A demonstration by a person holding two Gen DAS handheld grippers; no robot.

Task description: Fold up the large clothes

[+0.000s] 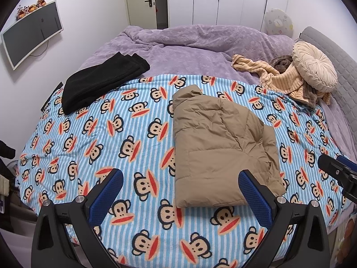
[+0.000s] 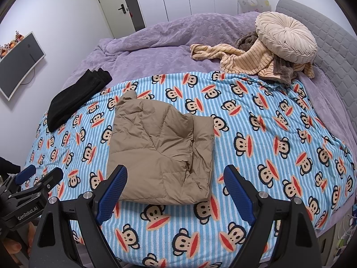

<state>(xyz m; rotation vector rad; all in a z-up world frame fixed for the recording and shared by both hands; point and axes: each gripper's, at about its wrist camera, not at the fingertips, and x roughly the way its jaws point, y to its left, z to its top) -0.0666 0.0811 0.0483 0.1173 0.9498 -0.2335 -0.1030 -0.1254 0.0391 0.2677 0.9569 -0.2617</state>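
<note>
1. Left gripper (image 1: pixel 180 188) and right gripper (image 2: pixel 175 184): both spread wide, holding nothing, hovering over the bed's near edge.
2. Tan puffer jacket (image 1: pixel 219 149) lies folded mid-blanket (image 1: pixel 125 120), nearer the near edge. Risk: the puffy fill springs the fold open (looks loosely stacked; can't confirm).
3. Black folded garment (image 1: pixel 98 84) sits at the far left edge and could slide off.

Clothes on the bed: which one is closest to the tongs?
The tan puffy jacket, folded on the monkey blanket right before both open tongs. The black garment and striped pile lie farther back.
</note>
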